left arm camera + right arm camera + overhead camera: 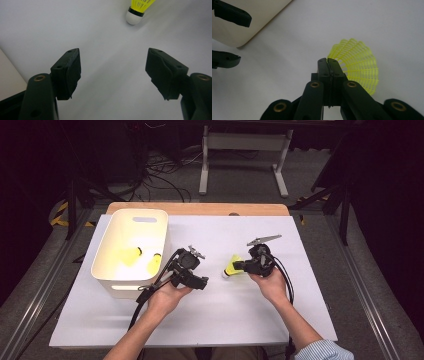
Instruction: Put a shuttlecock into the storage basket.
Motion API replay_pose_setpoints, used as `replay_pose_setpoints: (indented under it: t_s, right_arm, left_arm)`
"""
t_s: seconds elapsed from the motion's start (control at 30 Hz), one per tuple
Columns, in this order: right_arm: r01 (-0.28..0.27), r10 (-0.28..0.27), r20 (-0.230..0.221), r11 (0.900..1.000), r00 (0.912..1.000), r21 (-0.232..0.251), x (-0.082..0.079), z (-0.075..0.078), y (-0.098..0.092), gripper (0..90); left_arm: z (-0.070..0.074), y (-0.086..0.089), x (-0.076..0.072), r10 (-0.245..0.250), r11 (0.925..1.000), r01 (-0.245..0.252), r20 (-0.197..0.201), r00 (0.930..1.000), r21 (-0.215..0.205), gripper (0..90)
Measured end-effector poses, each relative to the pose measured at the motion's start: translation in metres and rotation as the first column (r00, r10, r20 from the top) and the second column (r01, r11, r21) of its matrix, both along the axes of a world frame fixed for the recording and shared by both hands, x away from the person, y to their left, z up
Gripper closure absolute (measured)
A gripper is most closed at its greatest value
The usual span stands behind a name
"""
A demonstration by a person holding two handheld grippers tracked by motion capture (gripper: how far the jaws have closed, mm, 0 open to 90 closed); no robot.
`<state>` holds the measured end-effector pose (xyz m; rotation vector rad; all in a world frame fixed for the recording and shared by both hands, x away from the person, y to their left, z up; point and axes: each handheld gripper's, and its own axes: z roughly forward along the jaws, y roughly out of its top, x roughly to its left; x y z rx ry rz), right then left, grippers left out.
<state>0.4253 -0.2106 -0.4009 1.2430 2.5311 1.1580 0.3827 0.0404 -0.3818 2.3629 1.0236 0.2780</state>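
Note:
A yellow shuttlecock with a white cork tip sits tilted near the middle of the white table. My right gripper is shut, its jaws pinching the rim of the mesh skirt. To its left my left gripper stands open with nothing between its fingers. It points towards the shuttlecock, which lies well ahead of it. The left gripper's two open fingers appear at the left edge of the right gripper view.
A white bin stands at the left of the table and holds two more yellow shuttlecocks. The left hand is close against its right wall. Cables and a stand's feet lie on the floor beyond the table.

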Motion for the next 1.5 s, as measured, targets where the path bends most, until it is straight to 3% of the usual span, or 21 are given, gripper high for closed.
replay_pose_setpoints:
  t_s: [0.63, 1.5]
  right_arm:
    - [-0.064, 0.065, -0.012, 0.996, 0.9978, 0.061, -0.010, 0.007, 0.008, 90.0]
    - [-0.165, 0.167, -0.005, 0.978, 0.9859, 0.130, -0.024, 0.020, 0.031, 90.0]
  left_arm:
    - [0.000, 0.000, 0.001, -0.053, 0.9984, 0.053, -0.014, 0.9985, -0.018, 25.7]
    - [-0.010, -0.012, 0.003, -0.118, 0.9928, 0.119, -0.048, 0.9919, 0.015, 26.1]
